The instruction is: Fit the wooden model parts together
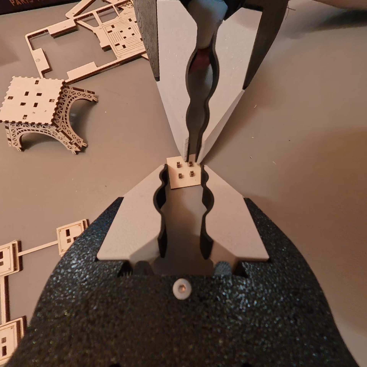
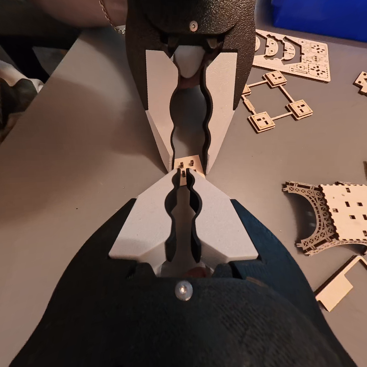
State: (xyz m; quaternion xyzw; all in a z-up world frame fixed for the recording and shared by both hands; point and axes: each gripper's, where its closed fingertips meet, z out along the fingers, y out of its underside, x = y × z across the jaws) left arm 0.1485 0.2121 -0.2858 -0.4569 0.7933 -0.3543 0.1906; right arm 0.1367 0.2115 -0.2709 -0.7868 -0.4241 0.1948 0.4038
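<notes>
Small pale square wooden plate [image 1: 183,173] with four tabs: thin, light, brittle; grip by edges. Left gripper [image 1: 183,168] clamps its sides; right gripper [image 2: 183,174], near-closed, pinches one tab.

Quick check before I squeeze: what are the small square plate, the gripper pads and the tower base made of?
Square plate: thin pale plywood by the look, matt, with dark, seemingly laser-burnt slot edges. Gripper pads: black wavy strips, probably rubber or soft plastic, on matt white fingers that look printed from their faint layer lines. Tower base: the same pale wood, lattice cut with browned edges.
</notes>
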